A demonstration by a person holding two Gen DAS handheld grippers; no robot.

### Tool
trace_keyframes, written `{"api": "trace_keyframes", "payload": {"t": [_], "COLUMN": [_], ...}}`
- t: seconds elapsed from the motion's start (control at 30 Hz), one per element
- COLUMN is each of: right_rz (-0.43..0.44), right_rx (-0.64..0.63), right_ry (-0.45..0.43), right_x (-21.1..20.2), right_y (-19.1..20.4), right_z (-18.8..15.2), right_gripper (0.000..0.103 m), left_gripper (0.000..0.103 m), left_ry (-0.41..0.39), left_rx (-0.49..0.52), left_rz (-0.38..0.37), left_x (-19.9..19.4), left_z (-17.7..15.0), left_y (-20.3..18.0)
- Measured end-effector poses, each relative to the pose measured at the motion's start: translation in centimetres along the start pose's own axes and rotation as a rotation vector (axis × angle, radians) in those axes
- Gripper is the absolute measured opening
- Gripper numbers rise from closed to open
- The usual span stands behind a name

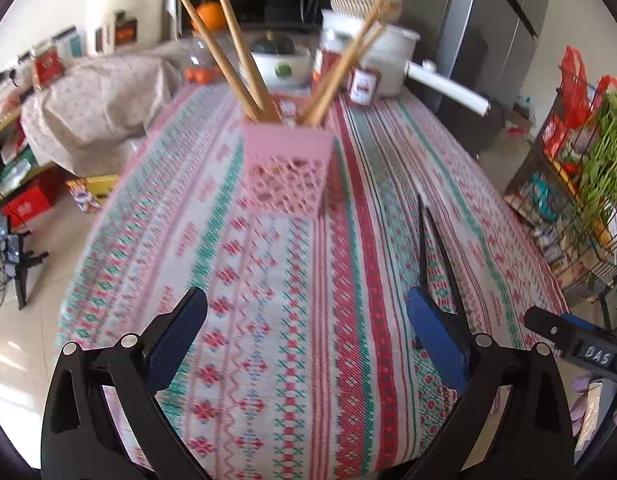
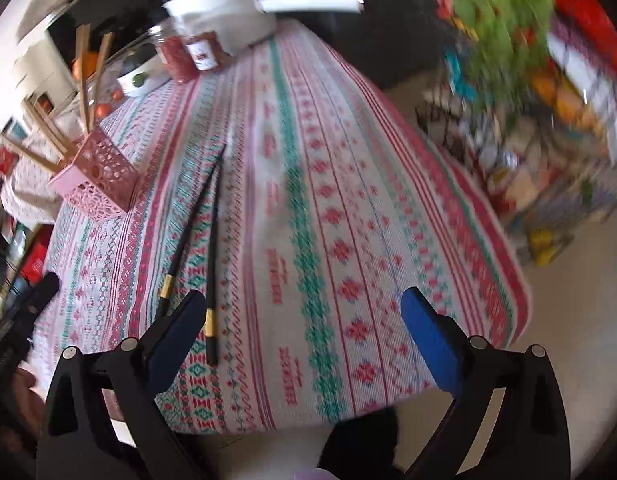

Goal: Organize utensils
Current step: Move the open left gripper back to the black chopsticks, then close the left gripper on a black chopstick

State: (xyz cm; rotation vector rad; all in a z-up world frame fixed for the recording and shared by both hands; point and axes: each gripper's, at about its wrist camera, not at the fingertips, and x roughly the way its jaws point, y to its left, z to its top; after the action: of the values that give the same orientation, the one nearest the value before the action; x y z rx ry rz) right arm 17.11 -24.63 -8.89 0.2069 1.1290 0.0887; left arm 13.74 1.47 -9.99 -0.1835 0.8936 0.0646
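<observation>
A pink lattice utensil holder (image 1: 286, 168) stands on the patterned tablecloth (image 1: 268, 320) and holds several wooden utensils (image 1: 244, 56). It also shows at the left in the right wrist view (image 2: 98, 178). Two black chopsticks (image 1: 436, 256) with gold bands lie on the cloth, right of the holder; they show in the right wrist view (image 2: 210, 240) too. My left gripper (image 1: 308, 340) is open and empty above the cloth, short of the holder. My right gripper (image 2: 304, 328) is open and empty near the table's front edge, its left finger beside the chopsticks' thick ends.
At the table's far end stand a white pot (image 1: 388, 52) with a long handle, red-labelled jars (image 1: 362, 86) and a white bowl (image 1: 282, 64). A wire rack (image 1: 580, 184) with goods and greens stands right of the table. Clutter and a covered object (image 1: 96, 104) lie to the left.
</observation>
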Motion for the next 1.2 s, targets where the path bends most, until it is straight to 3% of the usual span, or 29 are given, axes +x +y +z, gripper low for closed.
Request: {"api": "trace_keyframes", "payload": {"t": [0.13,0.27,0.53,0.7,0.83,1.0,1.2], "right_rz": [0.075,0.157,0.279,0.338,0.359,0.404,0.458], "right_rx": [0.205,0.334,0.426,0.435,0.44,0.438,0.455], "right_ry": [0.05,0.067,0.112,0.122,0.145,0.175,0.194], "right_x": [0.1,0.0,0.0,-0.5,-0.3,0.1,0.4], "right_y": [-4.0,-6.2,-7.3,-7.4,-7.5,-7.6,-7.4], "right_z": [-0.2,-0.1,-0.2,-0.1,-0.2,0.1,0.4], "right_gripper": [0.095,0.095,0.095,0.095,0.095,0.095,0.095], "left_gripper": [0.096,0.096,0.096,0.095,0.087,0.07,0.056], "left_ry": [0.139,0.175,0.214,0.281,0.334,0.383,0.348], "left_rx": [-0.038,-0.019,-0.006,0.001,-0.05,-0.024,-0.001], "left_rz": [-0.036,-0.02,-0.028,-0.023,0.004,0.049,0.106], "left_x": [3.2,4.7,6.8,9.9,13.3,16.1,17.1], "left_z": [0.1,0.9,4.8,7.3,9.2,10.3,10.8], "left_y": [-0.6,-2.0,-6.9,-10.3,-11.0,-11.7,-11.9]}}
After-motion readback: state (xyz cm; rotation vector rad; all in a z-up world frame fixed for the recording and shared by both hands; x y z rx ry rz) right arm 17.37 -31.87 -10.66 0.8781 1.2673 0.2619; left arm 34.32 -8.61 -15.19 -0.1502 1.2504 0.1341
